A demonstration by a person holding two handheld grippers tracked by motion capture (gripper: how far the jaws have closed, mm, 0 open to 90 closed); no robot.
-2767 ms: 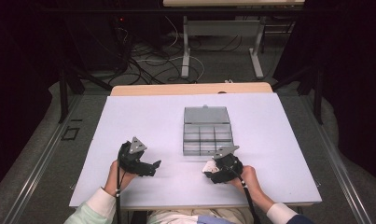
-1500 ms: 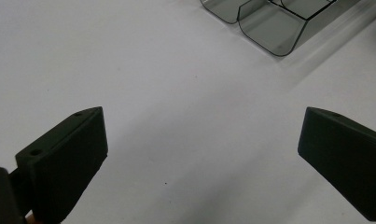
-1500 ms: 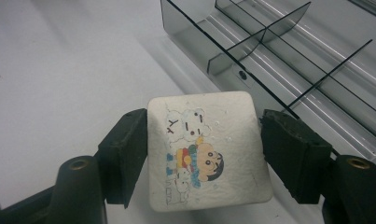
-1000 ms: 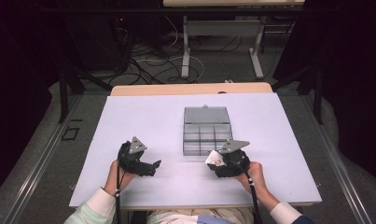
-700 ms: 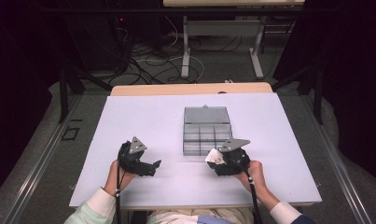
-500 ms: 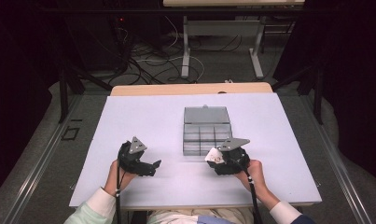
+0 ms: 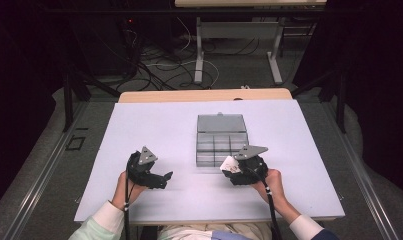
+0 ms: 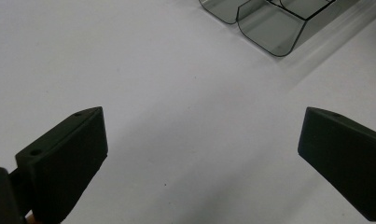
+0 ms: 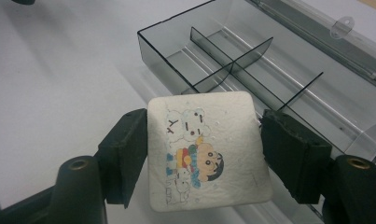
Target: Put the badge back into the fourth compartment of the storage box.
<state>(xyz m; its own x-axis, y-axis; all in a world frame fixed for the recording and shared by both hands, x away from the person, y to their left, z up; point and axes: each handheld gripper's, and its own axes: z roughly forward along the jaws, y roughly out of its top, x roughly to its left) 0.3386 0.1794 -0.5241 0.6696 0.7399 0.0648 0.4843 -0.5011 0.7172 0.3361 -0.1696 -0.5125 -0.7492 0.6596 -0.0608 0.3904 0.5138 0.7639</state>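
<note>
A clear grey compartment box [image 7: 221,146] lies open on the white table [image 7: 154,130], its lid folded back on the far side. My right gripper [image 7: 231,169] hovers at the box's near right corner, shut on a white square tablet [image 9: 206,154] printed with a cartoon figure. The tablet [image 7: 230,163] sits between both pads, just in front of the box's dividers [image 9: 232,63]. My left gripper [image 7: 164,179] rests low over bare table to the left of the box. Its jaws stand wide apart [image 8: 199,158] with nothing between them, and a corner of the box [image 8: 269,32] lies ahead.
A wooden strip [image 7: 204,95] borders the table's far edge. Beyond it are cables and desk legs [image 7: 199,55] on the floor. The person's forearms come in over the near edge [image 7: 209,219].
Since the earliest frame my right gripper has shifted slightly toward the box with the tablet. Over the last second nothing has moved.
</note>
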